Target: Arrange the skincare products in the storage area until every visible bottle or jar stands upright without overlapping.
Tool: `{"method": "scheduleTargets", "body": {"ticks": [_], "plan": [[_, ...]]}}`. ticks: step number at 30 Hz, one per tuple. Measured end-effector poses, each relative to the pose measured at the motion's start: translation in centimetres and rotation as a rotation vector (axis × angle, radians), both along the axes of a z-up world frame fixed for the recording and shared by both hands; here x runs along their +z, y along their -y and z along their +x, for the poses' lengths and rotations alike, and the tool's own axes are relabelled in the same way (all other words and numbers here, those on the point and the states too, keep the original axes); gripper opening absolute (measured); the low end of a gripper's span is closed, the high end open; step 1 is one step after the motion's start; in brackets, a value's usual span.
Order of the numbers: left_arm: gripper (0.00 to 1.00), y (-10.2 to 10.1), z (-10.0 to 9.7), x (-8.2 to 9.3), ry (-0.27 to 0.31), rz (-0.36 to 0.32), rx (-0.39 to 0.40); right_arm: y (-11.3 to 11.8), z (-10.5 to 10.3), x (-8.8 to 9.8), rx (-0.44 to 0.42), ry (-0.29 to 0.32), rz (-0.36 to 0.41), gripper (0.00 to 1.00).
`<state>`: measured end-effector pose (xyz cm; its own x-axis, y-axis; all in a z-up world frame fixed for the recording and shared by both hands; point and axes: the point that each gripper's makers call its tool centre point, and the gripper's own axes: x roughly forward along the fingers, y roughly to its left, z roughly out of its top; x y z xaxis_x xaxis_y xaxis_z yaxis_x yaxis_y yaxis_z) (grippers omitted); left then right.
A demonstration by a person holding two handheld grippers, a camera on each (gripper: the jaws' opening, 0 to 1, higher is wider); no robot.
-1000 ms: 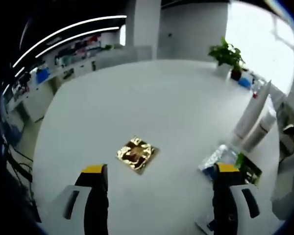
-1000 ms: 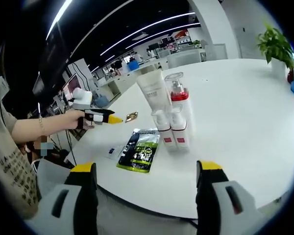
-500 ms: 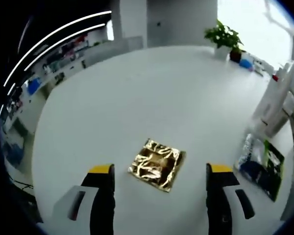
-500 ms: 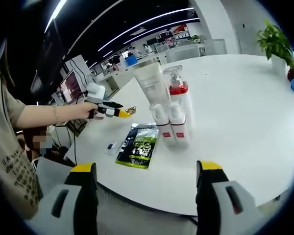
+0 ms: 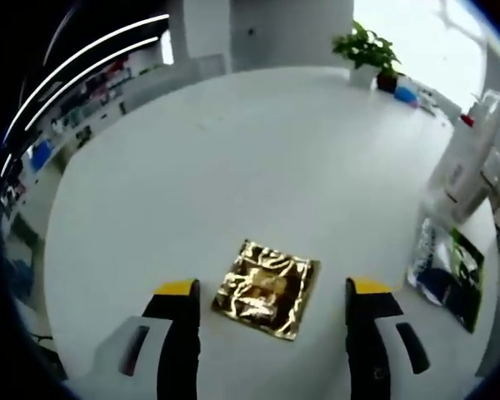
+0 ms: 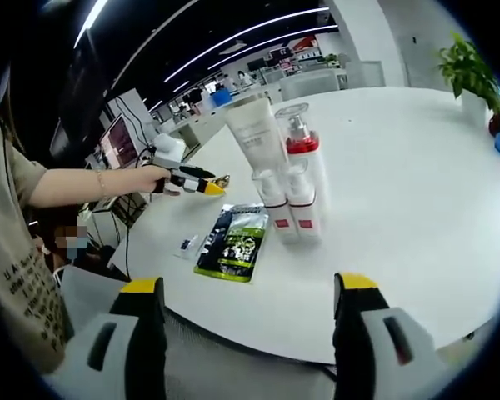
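The left fingers (image 5: 265, 304) are wide apart, low over the white counter (image 5: 258, 158), with a gold packet (image 5: 267, 288) between them. A green pouch (image 6: 230, 242) lies near the counter's edge. Just right of it, the bottles (image 6: 285, 179) stand upright, bunched together. The right fingers (image 6: 250, 308) are wide apart too, holding nothing.

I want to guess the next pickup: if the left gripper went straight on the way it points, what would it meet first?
Probably the gold foil sachet, lying flat on the white table between the left gripper and its open jaws; depth is unclear.
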<state>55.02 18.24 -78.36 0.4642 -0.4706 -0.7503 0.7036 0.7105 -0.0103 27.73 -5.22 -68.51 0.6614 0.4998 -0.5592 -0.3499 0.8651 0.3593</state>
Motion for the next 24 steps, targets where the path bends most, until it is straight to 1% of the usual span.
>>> {"method": "scheduleTargets", "body": {"ticks": [3, 8, 13, 16, 18, 24], "plan": [[0.68, 0.00, 0.33, -0.20, -0.004, -0.001, -0.004, -0.13, -0.08, -0.06, 0.007, -0.003, -0.007, 0.83], [0.67, 0.10, 0.12, -0.04, -0.007, 0.002, -0.012, -0.11, -0.06, -0.10, 0.006, -0.006, -0.009, 0.83], [0.63, 0.02, 0.12, 0.09, -0.006, 0.001, -0.005, -0.11, -0.06, -0.11, 0.007, -0.006, -0.013, 0.83], [0.53, 0.05, 0.06, 0.28, -0.003, -0.002, 0.002, -0.02, -0.03, -0.11, 0.003, -0.003, -0.013, 0.83], [0.37, 0.15, -0.13, 0.54, 0.000, -0.006, -0.006, 0.01, -0.02, -0.07, 0.001, 0.000, -0.011, 0.83], [0.35, 0.17, -0.36, 0.70, -0.008, -0.001, 0.008, 0.02, 0.04, 0.04, -0.002, 0.006, -0.010, 0.83]]}}
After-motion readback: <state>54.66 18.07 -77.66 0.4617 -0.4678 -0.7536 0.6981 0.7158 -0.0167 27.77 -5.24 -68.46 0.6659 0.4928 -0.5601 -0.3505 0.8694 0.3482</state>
